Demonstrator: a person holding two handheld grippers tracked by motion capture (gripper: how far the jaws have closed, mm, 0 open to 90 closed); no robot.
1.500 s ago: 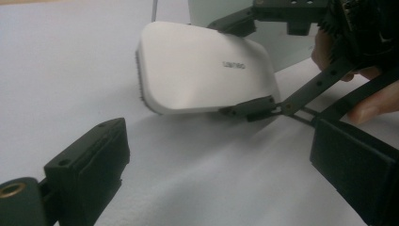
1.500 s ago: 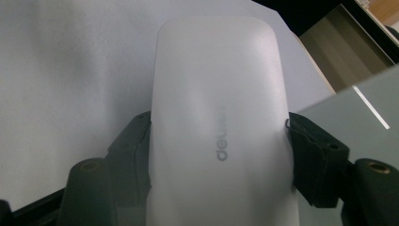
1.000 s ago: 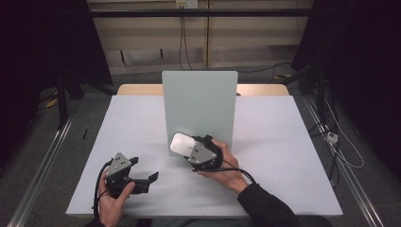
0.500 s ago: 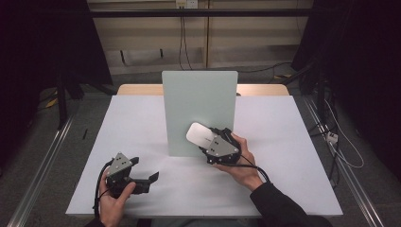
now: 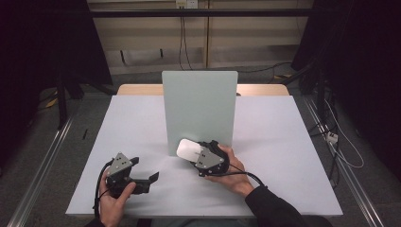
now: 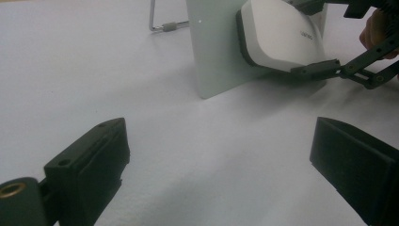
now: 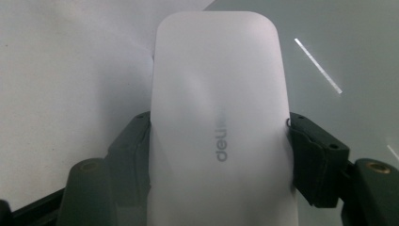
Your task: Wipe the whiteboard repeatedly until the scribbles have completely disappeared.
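A white eraser (image 5: 188, 149) with a dark felt underside is clamped in my right gripper (image 5: 193, 153), which is shut on its two long sides. The eraser lies against the lower left part of an upright pale green board (image 5: 198, 104). In the right gripper view the eraser (image 7: 221, 122) runs up between the black jaws, with the board (image 7: 329, 47) behind it. My left gripper (image 5: 144, 170) rests low at the table's near left, open, with nothing between its jaws. In the left gripper view, past my left gripper (image 6: 221, 155), the eraser (image 6: 282, 35) presses on the board (image 6: 211, 52).
The board stands on a wire foot (image 6: 160, 26) in the middle of a white table (image 5: 283, 156). Dark floor, rails and cables lie around the table's edges.
The right gripper carried the eraser up and to the right across the board's lower part, then back down and to the left. The left gripper has stayed still.
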